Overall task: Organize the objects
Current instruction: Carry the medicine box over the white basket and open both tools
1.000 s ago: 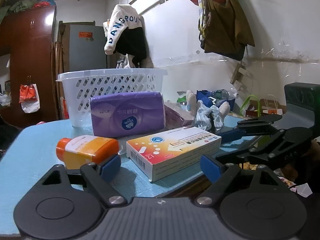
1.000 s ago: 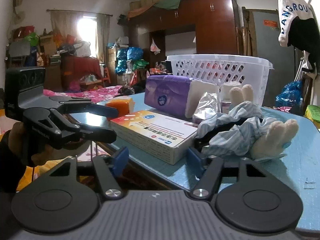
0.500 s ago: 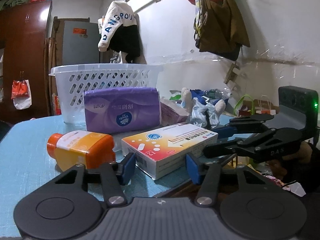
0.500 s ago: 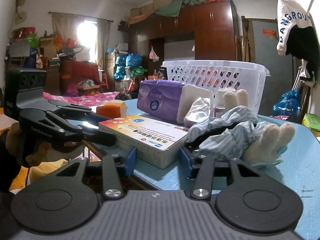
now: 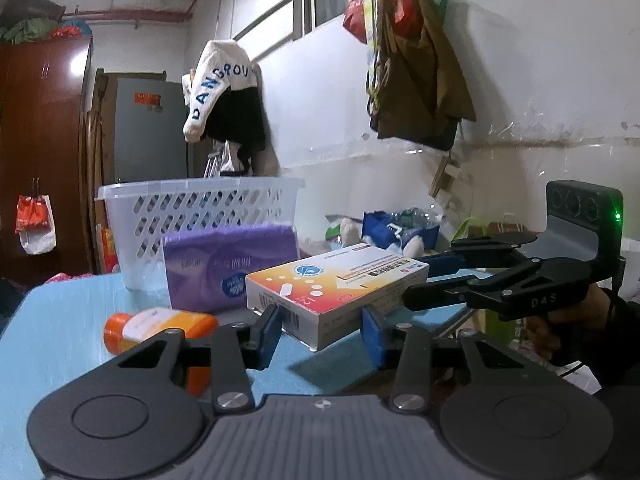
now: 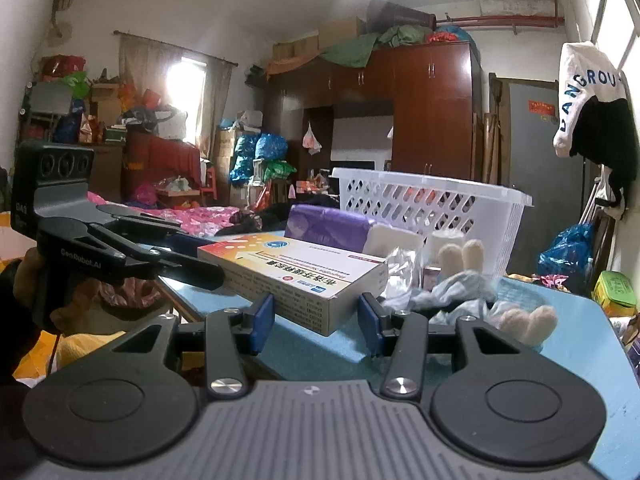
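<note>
Both tongs, left (image 5: pixel 320 330) and right (image 6: pixel 316 322), grip the medicine box (image 5: pixel 334 284) raised over the worktop's (image 5: pixel 60 320) near edge; lift evenly, level, toward the white basket (image 5: pixel 200 216).

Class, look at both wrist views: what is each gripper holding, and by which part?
Both hold the medicine box: the left gripper pinches one short end, the right gripper the opposite end, lifting it off the blue table.
</note>
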